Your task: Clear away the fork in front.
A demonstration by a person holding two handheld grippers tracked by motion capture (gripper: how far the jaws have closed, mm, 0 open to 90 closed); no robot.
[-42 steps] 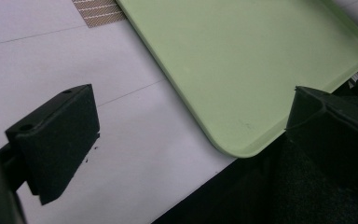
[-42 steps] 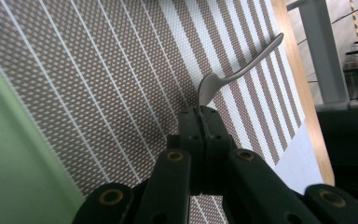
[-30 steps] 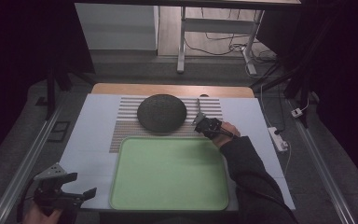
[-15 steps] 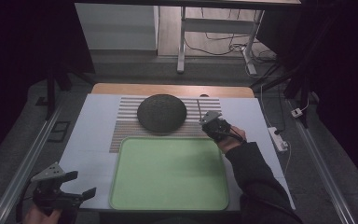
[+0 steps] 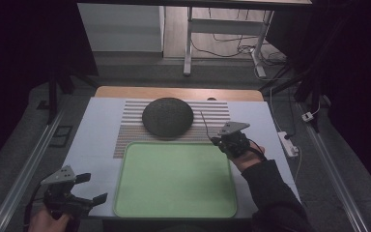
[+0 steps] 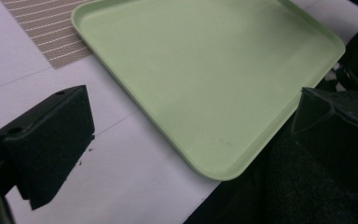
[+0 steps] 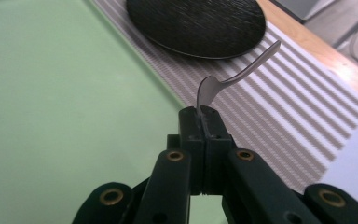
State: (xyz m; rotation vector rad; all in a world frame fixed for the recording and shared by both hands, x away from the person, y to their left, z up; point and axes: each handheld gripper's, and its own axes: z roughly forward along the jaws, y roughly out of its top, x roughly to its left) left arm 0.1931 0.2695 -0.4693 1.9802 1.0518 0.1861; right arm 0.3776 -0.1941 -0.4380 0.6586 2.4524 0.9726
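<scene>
Left gripper [image 5: 89, 189] sits at the near left corner of the white table cover [image 5: 96, 130], jaws spread wide with nothing between them; in the left gripper view its black pads flank the near corner of the pale green rectangular plastic tray [image 6: 205, 79].

Right gripper [image 5: 216, 140] is held over the tray's far right corner, above the surface. Its jaws are pressed together on a thin silver metal utensil, apparently a spoon [image 7: 235, 74], gripped at one end; whether that end is bowl or handle cannot be told. The free end curves up and away, over the beige striped placemat [image 7: 279, 107].

Beyond, the round dark textured plate [image 5: 167, 117] lies on the placemat, just past the tray's far edge.
</scene>
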